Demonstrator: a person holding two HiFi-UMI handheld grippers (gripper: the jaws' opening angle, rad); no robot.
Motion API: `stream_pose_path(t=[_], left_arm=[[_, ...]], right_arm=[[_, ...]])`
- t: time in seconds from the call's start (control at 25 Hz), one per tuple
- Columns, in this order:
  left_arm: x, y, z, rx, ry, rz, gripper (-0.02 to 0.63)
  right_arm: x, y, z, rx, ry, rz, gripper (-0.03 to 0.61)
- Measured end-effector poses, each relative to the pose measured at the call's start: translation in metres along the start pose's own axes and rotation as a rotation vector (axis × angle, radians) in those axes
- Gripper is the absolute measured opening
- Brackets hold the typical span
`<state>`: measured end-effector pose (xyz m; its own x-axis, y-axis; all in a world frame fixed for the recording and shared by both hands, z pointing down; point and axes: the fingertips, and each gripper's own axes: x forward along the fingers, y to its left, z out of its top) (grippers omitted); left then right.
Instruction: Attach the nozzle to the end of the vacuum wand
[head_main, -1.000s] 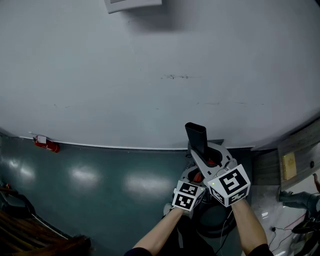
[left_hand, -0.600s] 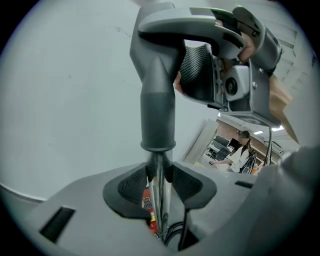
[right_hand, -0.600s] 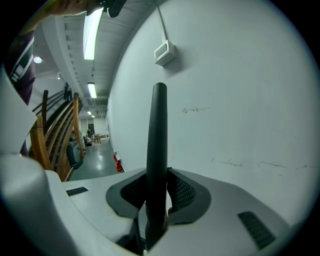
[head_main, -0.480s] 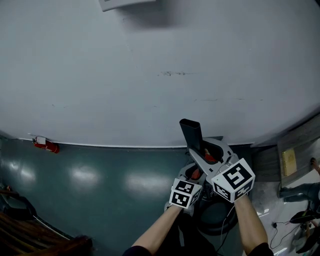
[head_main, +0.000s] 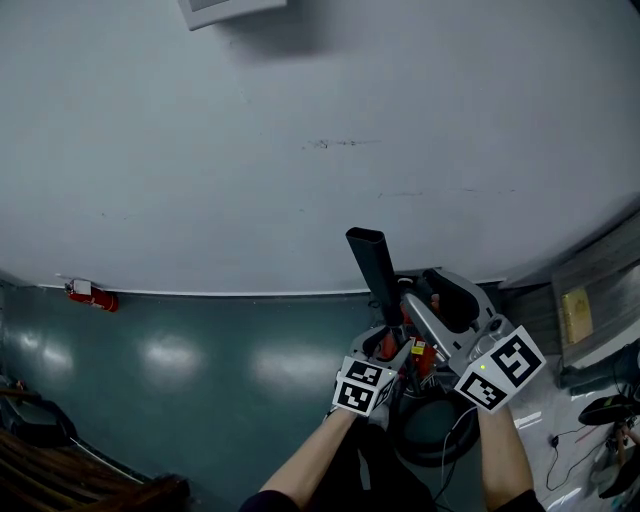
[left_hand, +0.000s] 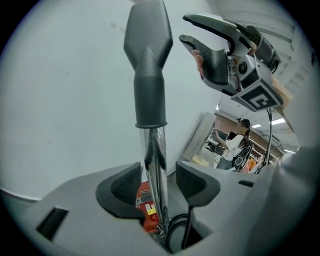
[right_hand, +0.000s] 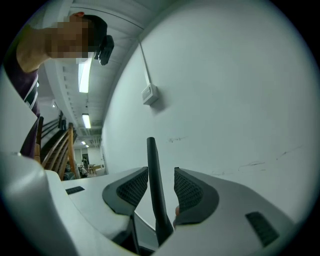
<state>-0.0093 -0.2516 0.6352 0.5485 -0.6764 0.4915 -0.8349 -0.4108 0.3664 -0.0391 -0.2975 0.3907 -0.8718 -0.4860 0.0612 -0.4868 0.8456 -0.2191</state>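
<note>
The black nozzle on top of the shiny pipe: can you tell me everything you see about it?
The nozzle is dark grey, matte and looks like plastic. Its round collar is pushed over the top of the shiny metal wand. Above the collar it narrows, then spreads into a wide, flat tip. It stands nearly upright, leaning slightly, in front of a pale wall. Only the wand touches it.
</note>
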Motion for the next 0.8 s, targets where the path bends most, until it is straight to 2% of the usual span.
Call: stream_pose_path(t=[0.16, 0.36, 0.52, 0.8], left_arm=[[-0.018, -0.007, 0.003, -0.018, -0.02, 0.004, 0.212], [-0.06, -0.03, 0.024, -0.027, -0.086, 0.006, 0.206], [-0.1, -0.054, 0.047, -0.005, -0.154, 0.043, 0.143], [-0.162, -0.097, 0.085, 0.038, -0.273, 0.09, 0.065]], right_arm=[[-0.029, 0.0, 0.009, 0.048, -0.042, -0.024, 0.153], [-0.077, 0.006, 0.002, 0.123, -0.058, -0.068, 0.148], [-0.114, 0.02, -0.002, 0.185, -0.083, -0.082, 0.087], [-0.16, 0.045, -0.009, 0.239, -0.105, -0.08, 0.045]])
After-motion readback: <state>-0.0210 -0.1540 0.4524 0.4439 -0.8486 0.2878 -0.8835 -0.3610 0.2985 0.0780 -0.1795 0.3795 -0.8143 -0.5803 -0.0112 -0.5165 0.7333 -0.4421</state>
